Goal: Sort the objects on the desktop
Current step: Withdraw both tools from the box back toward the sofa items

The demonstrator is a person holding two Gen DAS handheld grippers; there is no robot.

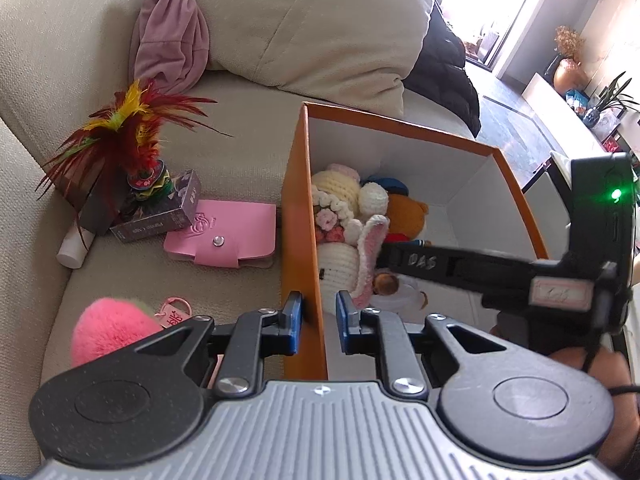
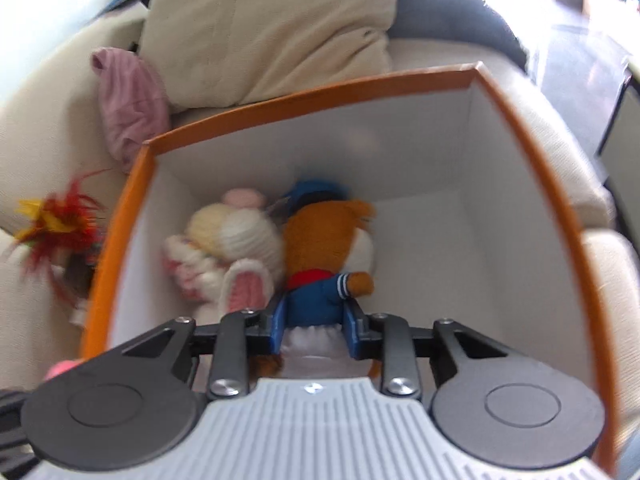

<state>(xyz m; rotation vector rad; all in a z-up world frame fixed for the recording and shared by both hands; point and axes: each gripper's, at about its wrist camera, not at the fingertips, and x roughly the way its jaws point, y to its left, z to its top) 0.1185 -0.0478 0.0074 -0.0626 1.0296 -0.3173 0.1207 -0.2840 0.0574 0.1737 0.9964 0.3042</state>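
Note:
An orange box [image 1: 298,216] with white inside stands on the beige sofa. My left gripper [image 1: 318,320] straddles its near left wall, one finger on each side, and a gap shows at each pad. Inside lie a crocheted white bunny [image 1: 340,224] and a brown bear plush [image 1: 406,216]. My right gripper [image 2: 316,330] is inside the box [image 2: 320,92], its blue pads against the sides of the bear plush in a blue sailor top [image 2: 324,256]. The bunny [image 2: 236,248] lies left of it.
Left of the box on the sofa: a pink card wallet [image 1: 224,236], a feather shuttlecock [image 1: 132,136] on small dark boxes [image 1: 160,208], a white tube [image 1: 74,248], a pink fluffy heart [image 1: 108,328]. Cushions [image 1: 320,28] and a mauve garment [image 1: 172,40] lie behind.

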